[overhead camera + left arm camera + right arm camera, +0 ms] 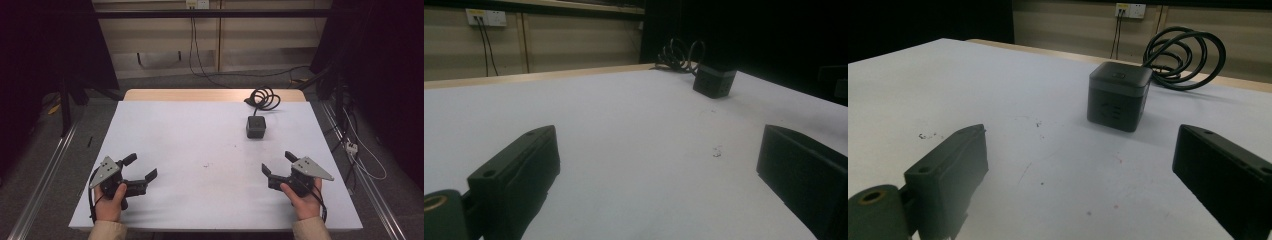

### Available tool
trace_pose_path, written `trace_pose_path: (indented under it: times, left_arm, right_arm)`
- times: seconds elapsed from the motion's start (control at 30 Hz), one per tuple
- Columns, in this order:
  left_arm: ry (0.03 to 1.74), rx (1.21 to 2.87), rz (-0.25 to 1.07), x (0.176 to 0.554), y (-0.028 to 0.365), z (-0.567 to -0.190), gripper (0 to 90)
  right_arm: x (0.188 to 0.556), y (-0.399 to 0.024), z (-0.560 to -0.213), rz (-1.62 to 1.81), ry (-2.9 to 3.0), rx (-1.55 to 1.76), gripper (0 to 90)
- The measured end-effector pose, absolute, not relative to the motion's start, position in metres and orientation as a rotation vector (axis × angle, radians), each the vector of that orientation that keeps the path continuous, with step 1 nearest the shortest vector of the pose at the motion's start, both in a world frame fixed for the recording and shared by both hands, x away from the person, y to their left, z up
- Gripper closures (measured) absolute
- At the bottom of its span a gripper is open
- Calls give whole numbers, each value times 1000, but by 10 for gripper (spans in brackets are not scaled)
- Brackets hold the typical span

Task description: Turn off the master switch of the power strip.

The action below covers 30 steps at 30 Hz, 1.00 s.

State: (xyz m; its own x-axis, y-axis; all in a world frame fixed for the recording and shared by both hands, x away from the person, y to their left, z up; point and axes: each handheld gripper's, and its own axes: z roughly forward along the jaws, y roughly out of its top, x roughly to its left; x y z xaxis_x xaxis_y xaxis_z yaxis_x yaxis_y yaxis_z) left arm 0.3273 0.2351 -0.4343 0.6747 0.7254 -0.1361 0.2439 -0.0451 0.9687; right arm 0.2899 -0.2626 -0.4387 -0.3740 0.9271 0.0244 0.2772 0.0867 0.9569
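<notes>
A dark grey cube-shaped power block (255, 127) stands on the white tabletop (200, 145) toward the far right, with its black cable coiled (263, 97) behind it. My left gripper (140, 167) rests near the front left corner, held by a hand, jaws wide apart and empty. My right gripper (278, 162) sits near the front right, also open with nothing between its jaws. In the left gripper view the cube (714, 81) lies far ahead to the right. In the right gripper view the cube (1118, 95) stands ahead between the jaws' lines, well beyond them, with the coil (1184, 56) behind.
The white sheet covers a wooden table whose far edge (215, 94) shows bare. Cables (200, 60) run down the back wall from a socket. Metal rails (45, 175) flank the table, and a white plug strip (351, 147) lies on the floor at right.
</notes>
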Motion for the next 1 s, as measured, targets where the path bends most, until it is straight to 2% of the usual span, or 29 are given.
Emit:
trace_pose_path:
  times: [1.0]
  left_arm:
    - [805,1617,456,327,234,-435,33]
  right_arm:
    - [343,-250,-425,1287,1769,1203,102]
